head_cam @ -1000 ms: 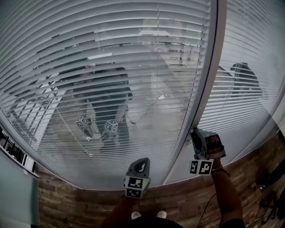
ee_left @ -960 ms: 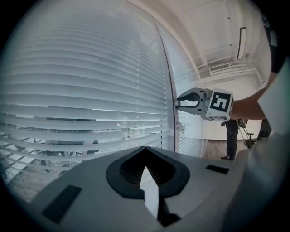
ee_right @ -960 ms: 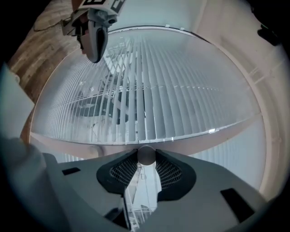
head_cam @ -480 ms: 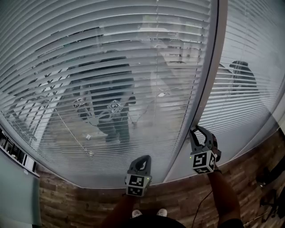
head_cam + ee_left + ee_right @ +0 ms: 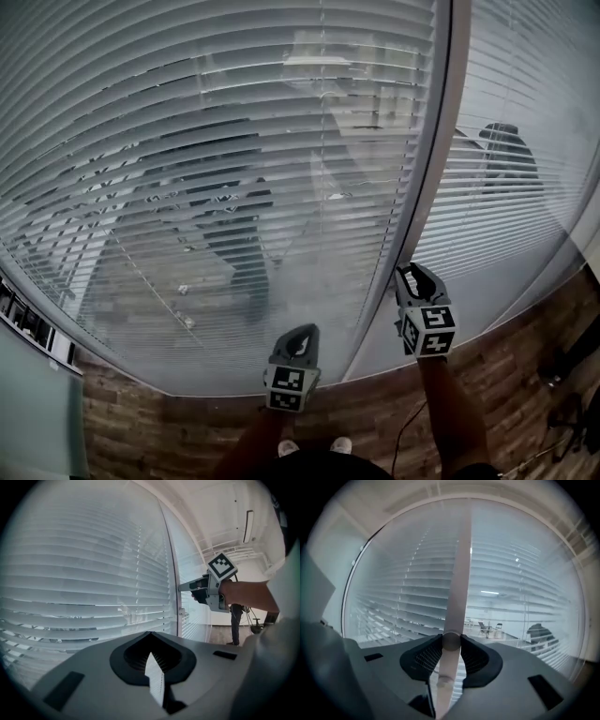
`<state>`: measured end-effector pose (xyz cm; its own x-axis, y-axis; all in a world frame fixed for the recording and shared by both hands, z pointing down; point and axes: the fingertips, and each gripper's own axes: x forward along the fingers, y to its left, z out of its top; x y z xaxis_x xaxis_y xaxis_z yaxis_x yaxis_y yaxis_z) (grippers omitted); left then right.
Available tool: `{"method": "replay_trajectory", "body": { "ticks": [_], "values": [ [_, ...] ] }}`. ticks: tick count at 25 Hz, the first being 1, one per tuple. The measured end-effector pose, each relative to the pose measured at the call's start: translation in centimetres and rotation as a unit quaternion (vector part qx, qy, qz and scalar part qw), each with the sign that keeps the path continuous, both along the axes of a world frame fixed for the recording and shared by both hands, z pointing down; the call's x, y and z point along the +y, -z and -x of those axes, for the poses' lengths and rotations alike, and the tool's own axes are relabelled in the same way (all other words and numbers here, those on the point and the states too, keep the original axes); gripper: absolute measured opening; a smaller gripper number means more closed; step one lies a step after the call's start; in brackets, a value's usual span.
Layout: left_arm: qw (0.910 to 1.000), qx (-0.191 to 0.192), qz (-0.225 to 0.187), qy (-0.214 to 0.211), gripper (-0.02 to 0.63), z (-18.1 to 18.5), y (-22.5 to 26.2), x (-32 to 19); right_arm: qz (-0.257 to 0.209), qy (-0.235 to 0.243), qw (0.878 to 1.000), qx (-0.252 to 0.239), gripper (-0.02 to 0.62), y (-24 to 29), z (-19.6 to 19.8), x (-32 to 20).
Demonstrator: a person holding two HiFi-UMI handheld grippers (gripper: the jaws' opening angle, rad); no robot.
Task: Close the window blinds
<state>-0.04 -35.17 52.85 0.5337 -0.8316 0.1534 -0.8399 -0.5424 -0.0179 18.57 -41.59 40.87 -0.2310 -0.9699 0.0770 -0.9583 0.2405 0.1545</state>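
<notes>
- Well left of the window post (image 5: 434, 169), a wooden floor (image 5: 141, 422) lies under the glass.
- Left of the post hang the wide blinds (image 5: 187, 122), pale slats tilted partly open, with a dark figure (image 5: 220, 202) showing between them.
- Low and left of the post, the left gripper (image 5: 302, 334) has its jaws together on nothing.
- At the post's foot, the right gripper (image 5: 417, 272) clamps the upright tilt wand (image 5: 459, 573).
- Right of the post hangs a second blind panel (image 5: 534, 122).
- Two panels, two grippers, one wand.

Wand (image 5: 459, 573) top blurred, perhaps cut off
</notes>
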Motion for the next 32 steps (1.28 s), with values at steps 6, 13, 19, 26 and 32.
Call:
{"method": "replay_trajectory", "body": {
  "ticks": [6, 13, 19, 26, 32],
  "values": [
    [1.0000, 0.002, 0.000, -0.002, -0.008, 0.2, 0.2, 0.5, 0.042, 0.011, 0.976, -0.215, 0.127, 0.0, -0.2, 0.1],
    [1.0000, 0.000, -0.001, 0.001, -0.008, 0.5, 0.2, 0.7, 0.039, 0.015, 0.957, -0.288, 0.127, -0.2, -0.7, -0.1],
    [1.0000, -0.001, 0.001, 0.009, -0.008, 1.4, -0.1, 0.9, 0.005, 0.007, 0.985, -0.170, 0.129, 0.2, 0.1, 0.3],
    [0.9999, -0.003, 0.002, 0.013, -0.008, 2.3, -0.1, 1.1, -0.110, -0.027, 0.937, 0.331, 0.141, 1.7, 2.1, 2.5],
    [0.9999, -0.005, 0.001, 0.011, -0.008, 1.9, -0.1, 0.9, -0.111, -0.017, 0.840, 0.531, 0.144, -0.7, 2.0, 1.4]
  ]
}}
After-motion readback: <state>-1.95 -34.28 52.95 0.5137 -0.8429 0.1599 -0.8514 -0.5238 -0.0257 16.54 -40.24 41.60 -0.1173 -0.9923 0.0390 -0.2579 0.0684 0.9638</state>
